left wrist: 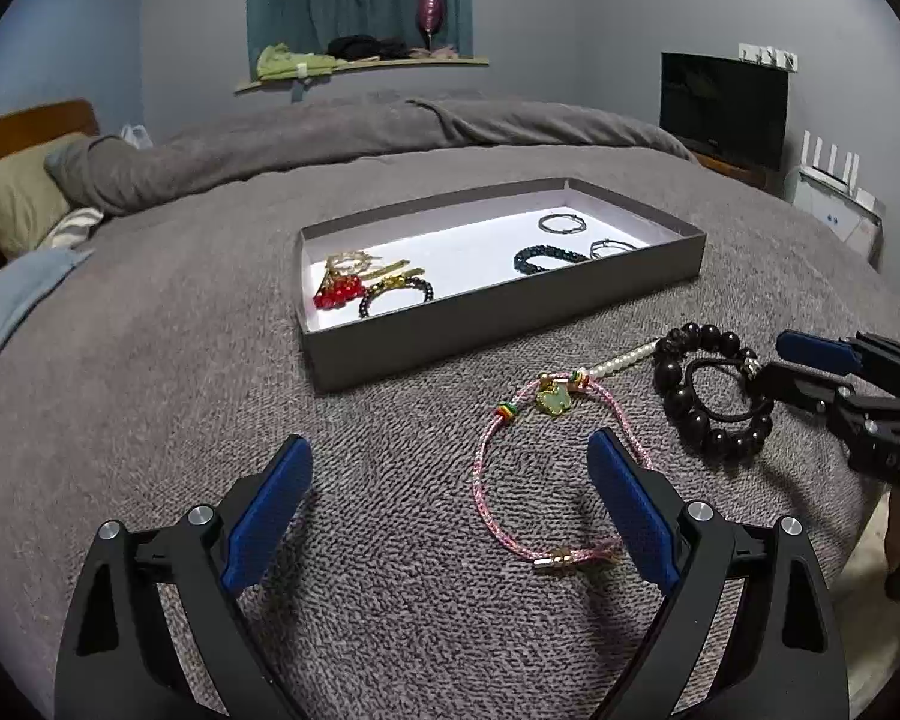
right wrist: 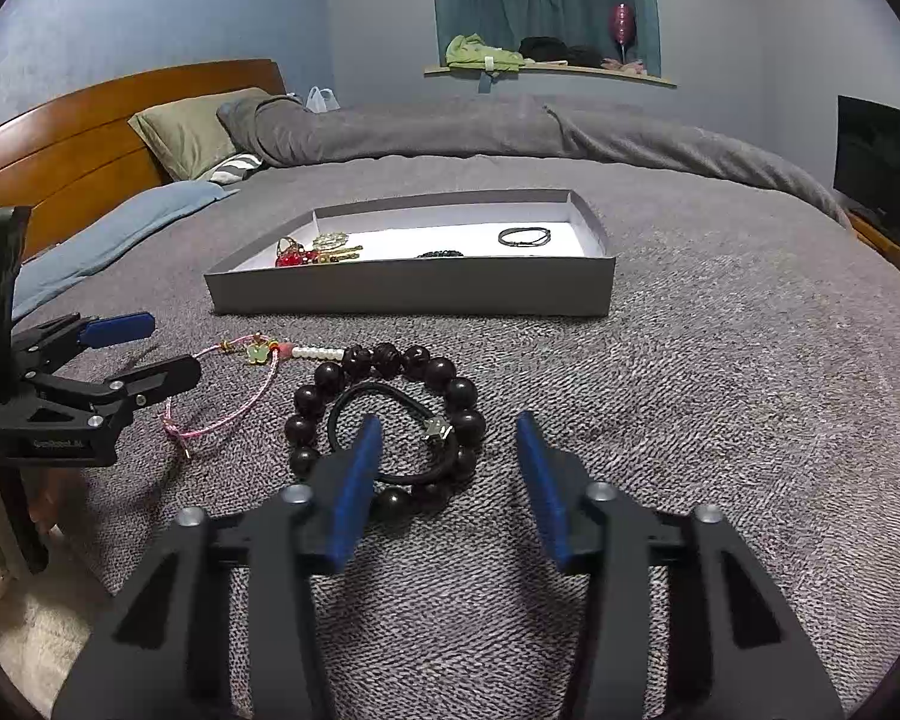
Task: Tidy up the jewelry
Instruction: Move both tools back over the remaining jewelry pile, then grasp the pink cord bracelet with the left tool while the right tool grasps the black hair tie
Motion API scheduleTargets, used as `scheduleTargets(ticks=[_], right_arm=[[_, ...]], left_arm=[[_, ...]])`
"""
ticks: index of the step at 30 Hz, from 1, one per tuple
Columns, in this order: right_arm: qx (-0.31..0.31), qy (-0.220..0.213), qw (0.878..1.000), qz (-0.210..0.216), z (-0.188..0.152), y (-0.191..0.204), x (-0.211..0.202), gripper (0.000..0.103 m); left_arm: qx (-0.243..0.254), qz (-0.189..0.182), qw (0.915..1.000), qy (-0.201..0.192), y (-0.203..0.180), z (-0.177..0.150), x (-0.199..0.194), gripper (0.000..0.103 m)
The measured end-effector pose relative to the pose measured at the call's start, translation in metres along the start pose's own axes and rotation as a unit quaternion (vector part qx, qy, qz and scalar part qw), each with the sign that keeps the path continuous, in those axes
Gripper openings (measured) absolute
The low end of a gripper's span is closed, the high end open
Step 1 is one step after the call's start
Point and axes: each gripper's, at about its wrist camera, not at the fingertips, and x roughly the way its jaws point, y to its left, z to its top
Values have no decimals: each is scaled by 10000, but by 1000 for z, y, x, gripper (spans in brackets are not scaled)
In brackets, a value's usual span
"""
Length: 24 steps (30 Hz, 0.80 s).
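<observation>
While several pieces already lie in the grey tray (left wrist: 498, 330) on the bed (left wrist: 150, 360) — red bead cluster (left wrist: 336, 293), gold pieces, dark bead bracelets, thin rings at the far end — three remain out on the blanket. Pink cord bracelet (left wrist: 498, 480) with green charm lies just in front of the left gripper (left wrist: 450, 504), fingers wide, nothing between them. Large dark bead bracelet (right wrist: 390, 420) with a black hair tie (right wrist: 390, 438) lying inside it sits at the right gripper (right wrist: 450, 468); its fingers stand partly open, left one over the beads, not yet pinching. Task looks over halfway; the remaining three still to be moved.
</observation>
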Motion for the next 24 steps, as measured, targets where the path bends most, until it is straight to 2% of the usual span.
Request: scheduleTargets(ticks=[4,6,10,12,16,21,24], right_arm=[[-81,61,9999,10,0,3,4,29],[-119,112,9999,18,-1,5,7,28],[-185,192,9996,-45,-1,7,12,28],[-202,214,9995,-71,-1,8,14,27],[-190,236,9994,-160,-1,6,16,14],[-222,160,9995,-149,-1,8,12,13],[-212,53,9997,-103,1,6,6,13]], left_arm=[[-18,-131,9999,66,0,0,3,89],[44,-160,9998,72,-2,1,4,84],[142,-194,9994,256,-7,-1,11,67],[153,-170,9992,316,-7,-2,14,64],[56,-204,9992,326,-4,-2,14,56],[118,-153,9992,341,-6,-2,16,52],[245,-173,9989,354,-10,-3,16,39]])
